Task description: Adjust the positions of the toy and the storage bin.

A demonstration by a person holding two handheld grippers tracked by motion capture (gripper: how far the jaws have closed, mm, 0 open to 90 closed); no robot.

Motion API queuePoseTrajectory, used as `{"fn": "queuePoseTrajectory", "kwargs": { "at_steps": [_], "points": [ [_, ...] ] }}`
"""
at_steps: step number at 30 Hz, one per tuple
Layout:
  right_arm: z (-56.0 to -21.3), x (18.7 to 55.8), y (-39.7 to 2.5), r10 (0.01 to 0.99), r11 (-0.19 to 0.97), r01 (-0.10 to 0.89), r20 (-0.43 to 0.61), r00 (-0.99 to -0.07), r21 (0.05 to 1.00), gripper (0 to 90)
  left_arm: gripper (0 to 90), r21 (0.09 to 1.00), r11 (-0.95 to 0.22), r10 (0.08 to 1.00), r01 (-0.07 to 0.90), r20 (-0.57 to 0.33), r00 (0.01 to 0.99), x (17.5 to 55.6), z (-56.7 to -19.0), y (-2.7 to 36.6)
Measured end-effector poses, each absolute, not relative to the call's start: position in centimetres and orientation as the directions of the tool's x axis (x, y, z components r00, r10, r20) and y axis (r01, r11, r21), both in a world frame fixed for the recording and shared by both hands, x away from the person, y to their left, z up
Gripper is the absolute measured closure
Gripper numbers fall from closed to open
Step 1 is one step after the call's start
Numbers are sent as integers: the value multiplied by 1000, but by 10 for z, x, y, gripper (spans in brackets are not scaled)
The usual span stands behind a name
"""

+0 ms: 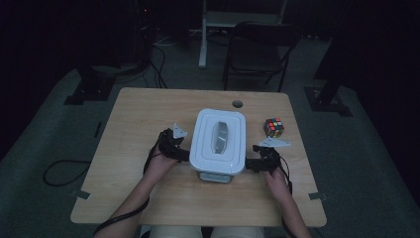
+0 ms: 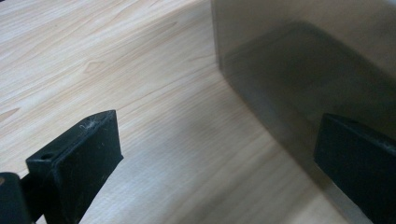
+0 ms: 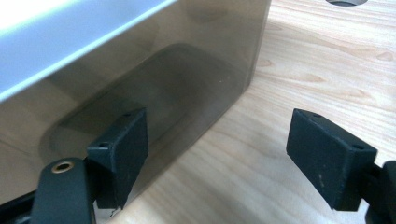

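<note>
A clear-walled storage box with a white lid (image 1: 218,140) stands in the middle of the wooden table (image 1: 138,119). My left gripper (image 1: 182,154) is at the box's left side, open, its jaws wide apart with bare table between them (image 2: 210,163); the smoky box wall (image 2: 299,70) fills the right half of that view. My right gripper (image 1: 251,162) sits at the box's right side, open (image 3: 217,154), with the translucent box wall (image 3: 154,84) and its white lid rim (image 3: 56,37) just beyond the left jaw. Neither gripper holds anything.
A colourful puzzle cube (image 1: 273,127) sits on the table right of the box, behind the right gripper. A round cable hole (image 1: 237,103) lies near the far edge. A dark chair (image 1: 260,49) stands beyond the table, and cables lie on the floor at left.
</note>
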State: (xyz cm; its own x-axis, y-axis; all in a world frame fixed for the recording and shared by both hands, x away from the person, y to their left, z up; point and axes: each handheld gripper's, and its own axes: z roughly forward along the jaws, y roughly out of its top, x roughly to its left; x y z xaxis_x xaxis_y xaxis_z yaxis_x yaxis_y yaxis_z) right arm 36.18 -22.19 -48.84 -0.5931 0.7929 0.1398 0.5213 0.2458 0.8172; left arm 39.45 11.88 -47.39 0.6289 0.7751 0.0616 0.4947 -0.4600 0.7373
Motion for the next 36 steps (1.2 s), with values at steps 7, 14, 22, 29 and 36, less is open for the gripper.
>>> {"fn": "queuePoseTrajectory", "kwargs": {
  "at_steps": [7, 14, 22, 29, 36],
  "points": [
    [-486, 343, -233, 792, 251, 510, 128, -596, 823, 207, 15, 751, -472, 740, 462, 52, 671, 374, -471, 111],
    [-488, 332, -250, 802, 239, 509, 128, -584, 827, 181, 14, 766, -454, 718, 455, 12, 696, 362, -473, 104],
    [-500, 350, -263, 853, 213, 517, 100, -513, 829, 141, 13, 764, -447, 747, 466, 31, 664, 376, -482, 111],
    [-490, 373, -259, 877, 204, 492, 65, -477, 846, 141, 13, 779, -401, 765, 482, -5, 644, 398, -484, 114],
    [-487, 390, -248, 873, 216, 494, 59, -483, 842, 141, 13, 799, -382, 764, 464, -10, 645, 415, -477, 109]
  ]
}}
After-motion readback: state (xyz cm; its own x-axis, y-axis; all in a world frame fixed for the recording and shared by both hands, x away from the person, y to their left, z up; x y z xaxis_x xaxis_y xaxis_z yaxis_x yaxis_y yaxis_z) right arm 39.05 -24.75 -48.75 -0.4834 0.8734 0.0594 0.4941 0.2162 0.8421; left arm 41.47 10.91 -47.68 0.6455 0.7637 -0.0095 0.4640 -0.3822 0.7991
